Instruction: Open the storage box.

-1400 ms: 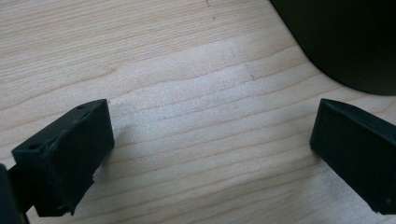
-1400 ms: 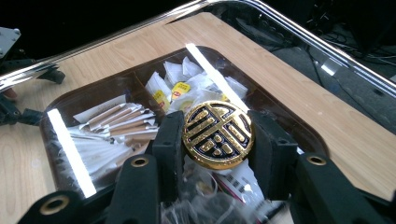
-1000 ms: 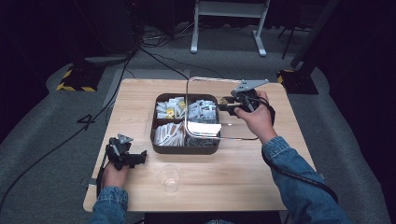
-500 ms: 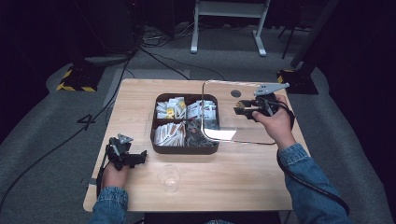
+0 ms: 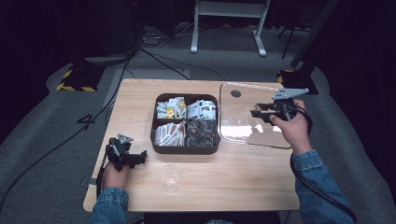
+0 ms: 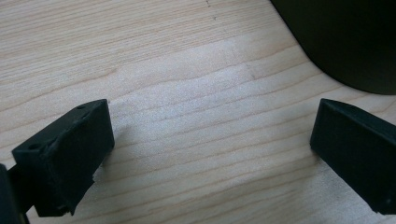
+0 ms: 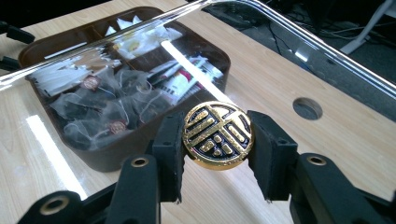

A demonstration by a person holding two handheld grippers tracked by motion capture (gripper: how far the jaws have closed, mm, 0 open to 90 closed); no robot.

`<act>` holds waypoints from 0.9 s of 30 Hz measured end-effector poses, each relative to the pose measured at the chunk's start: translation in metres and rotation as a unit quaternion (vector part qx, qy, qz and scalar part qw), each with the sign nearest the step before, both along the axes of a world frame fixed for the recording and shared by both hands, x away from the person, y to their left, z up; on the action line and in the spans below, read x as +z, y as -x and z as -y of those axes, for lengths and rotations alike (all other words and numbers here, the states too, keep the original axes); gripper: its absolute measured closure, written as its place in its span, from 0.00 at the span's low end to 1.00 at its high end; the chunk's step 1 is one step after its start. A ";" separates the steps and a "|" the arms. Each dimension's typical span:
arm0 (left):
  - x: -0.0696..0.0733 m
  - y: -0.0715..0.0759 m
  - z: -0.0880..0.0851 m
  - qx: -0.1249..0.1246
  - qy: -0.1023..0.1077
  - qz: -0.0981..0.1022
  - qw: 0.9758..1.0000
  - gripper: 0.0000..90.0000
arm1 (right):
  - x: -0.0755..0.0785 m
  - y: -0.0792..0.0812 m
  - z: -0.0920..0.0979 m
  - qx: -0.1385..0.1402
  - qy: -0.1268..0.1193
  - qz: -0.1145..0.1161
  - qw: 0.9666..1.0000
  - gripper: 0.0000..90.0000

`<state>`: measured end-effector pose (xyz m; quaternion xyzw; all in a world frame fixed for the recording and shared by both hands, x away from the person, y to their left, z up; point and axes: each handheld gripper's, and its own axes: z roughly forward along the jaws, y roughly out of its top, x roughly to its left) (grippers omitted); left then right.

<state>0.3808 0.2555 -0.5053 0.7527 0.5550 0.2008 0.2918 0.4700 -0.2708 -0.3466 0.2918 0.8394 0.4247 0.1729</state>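
Glass lid [image 5: 243, 116]: 1 | box [image 5: 185, 147]: 1, compartments: 4 | cup [image 5: 168, 178]: 1

Grip: my right gripper [image 7: 217, 156] has its two black jaws pressed on either side of the gold knob [image 7: 217, 135], a round disc with a dark ornamental pattern.
Lid: I see the clear lid [image 7: 261, 51] that carries the knob; its rim runs as a bright line across the top of the view, and light streaks glare on it.
Box: through the lid I make out the brown compartment box [image 7: 116, 154], up and to the left of the knob.
Contents: tea bags [image 7: 100, 109] in the near compartment, white sachets [image 7: 133, 39] farther back.
Table: pale wooden table [image 7: 261, 88] with a round hole [image 7: 307, 108] right of the knob.
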 end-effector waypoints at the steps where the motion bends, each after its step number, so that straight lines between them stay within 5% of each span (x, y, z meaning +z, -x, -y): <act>1: 0.000 0.000 0.000 0.000 0.000 0.000 1.000 0.00 | -0.002 0.000 0.003 -0.003 -0.002 -0.002 1.000 0.65; 7: 0.000 0.000 0.000 0.000 0.000 0.000 1.000 0.00 | -0.018 0.004 0.020 -0.016 -0.016 -0.011 1.000 0.65; 11: 0.000 0.000 0.000 0.001 0.000 0.000 1.000 0.00 | -0.031 0.013 0.034 -0.030 -0.010 -0.009 0.999 0.65; 27: 0.000 -0.001 0.000 0.001 0.001 0.001 1.000 0.00 | -0.061 0.007 0.050 -0.051 0.013 -0.039 0.998 0.65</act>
